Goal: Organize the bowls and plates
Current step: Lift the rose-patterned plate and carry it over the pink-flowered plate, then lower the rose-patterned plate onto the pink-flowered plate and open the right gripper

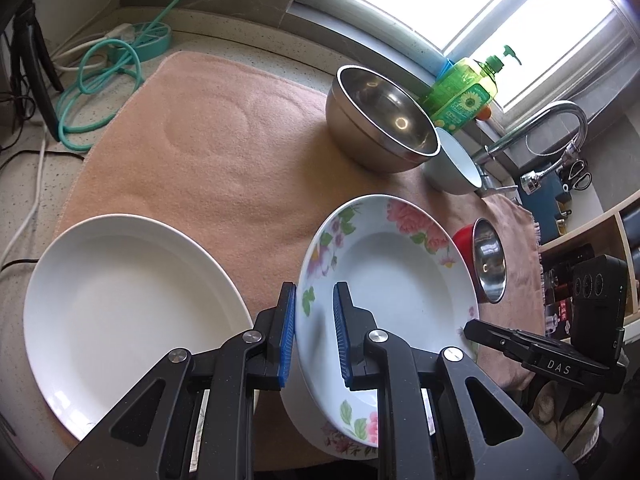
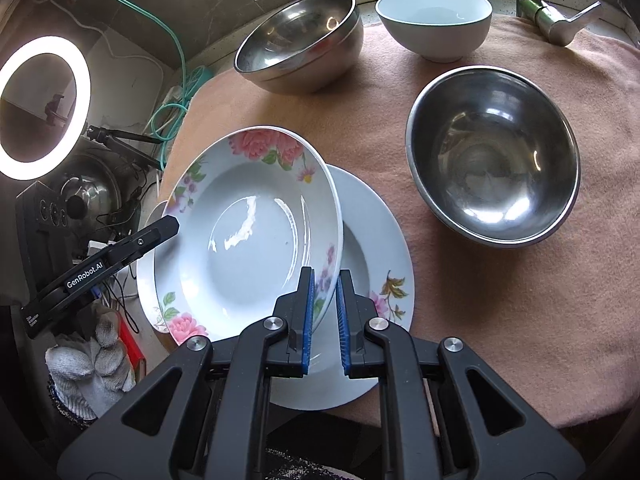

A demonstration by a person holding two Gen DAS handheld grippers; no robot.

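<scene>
A floral plate [image 1: 392, 276] [image 2: 256, 236] is held tilted between both grippers, above a second floral plate [image 2: 372, 248] lying on the towel. My left gripper [image 1: 315, 336] is shut on its left rim. My right gripper [image 2: 325, 316] is shut on its right rim. A plain white plate [image 1: 124, 312] lies to the left. Two large steel bowls [image 2: 300, 36] [image 2: 492, 160] and a white bowl [image 2: 436, 20] stand further back; the far steel bowl [image 1: 384, 116] and the white bowl [image 1: 456, 164] also show in the left wrist view.
A pink towel [image 1: 224, 152] covers the counter. A green soap bottle [image 1: 464, 92] and a tap [image 1: 556, 128] stand by the window. A teal cord [image 1: 100, 80] lies at the back left. A ring light [image 2: 44, 112] stands left of the counter.
</scene>
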